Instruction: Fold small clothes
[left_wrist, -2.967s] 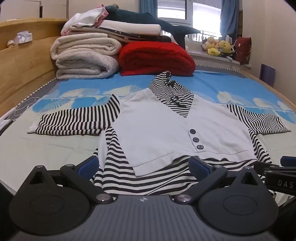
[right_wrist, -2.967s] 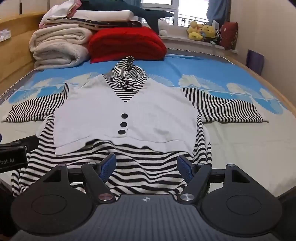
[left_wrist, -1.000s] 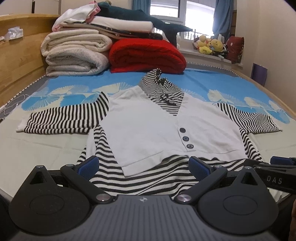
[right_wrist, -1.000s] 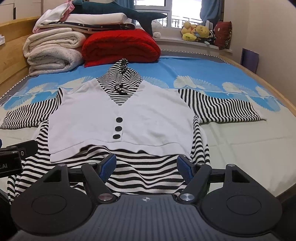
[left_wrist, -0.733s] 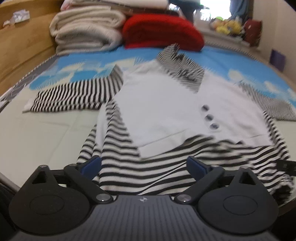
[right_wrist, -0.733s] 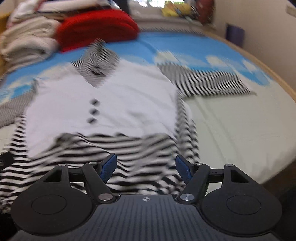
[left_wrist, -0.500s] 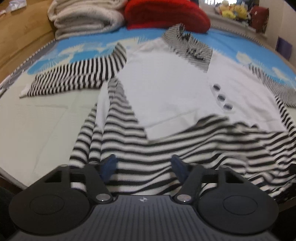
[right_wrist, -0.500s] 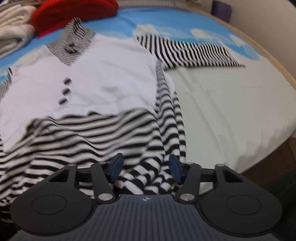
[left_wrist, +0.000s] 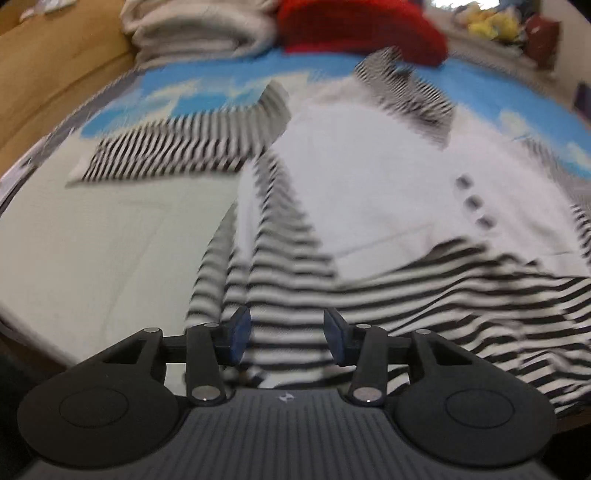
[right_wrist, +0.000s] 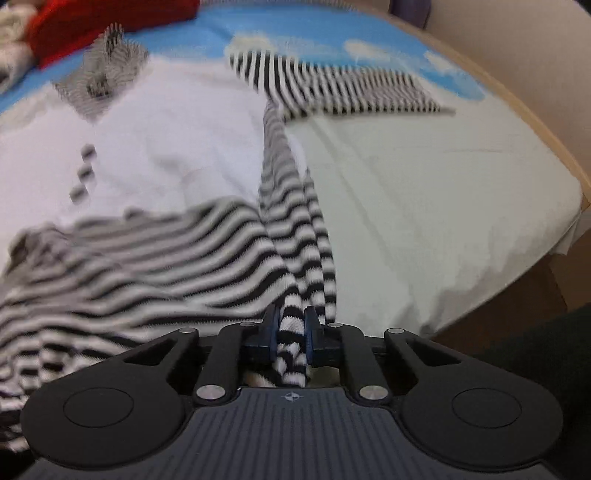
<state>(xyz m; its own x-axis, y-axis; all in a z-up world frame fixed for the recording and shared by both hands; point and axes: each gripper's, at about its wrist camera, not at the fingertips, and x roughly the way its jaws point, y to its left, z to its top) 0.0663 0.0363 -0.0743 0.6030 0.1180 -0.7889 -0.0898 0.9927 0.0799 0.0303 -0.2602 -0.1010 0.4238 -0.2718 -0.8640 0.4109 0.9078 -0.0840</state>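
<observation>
A small hooded top (left_wrist: 388, 177) with a white vest front and black-and-white striped sleeves and hem lies face up on the bed; it also shows in the right wrist view (right_wrist: 166, 147). My left gripper (left_wrist: 286, 338) is partly closed around the striped hem at its left corner, with a gap still between pads and cloth. My right gripper (right_wrist: 290, 332) is shut on the striped hem (right_wrist: 291, 343) at the right corner, which bunches between the blue pads. Both views are motion-blurred.
Folded pale blankets (left_wrist: 199, 26) and a red blanket (left_wrist: 354, 26) are stacked at the head of the bed. A wooden bed frame (left_wrist: 48, 66) runs along the left. The mattress edge (right_wrist: 535, 236) drops off at the right. Stuffed toys (left_wrist: 491, 22) sit by the window.
Both grippers have dropped onto the hem's front corners. The right jaws went from wide open to shut on the cloth; the left jaws have narrowed around it. The hem now rumples.
</observation>
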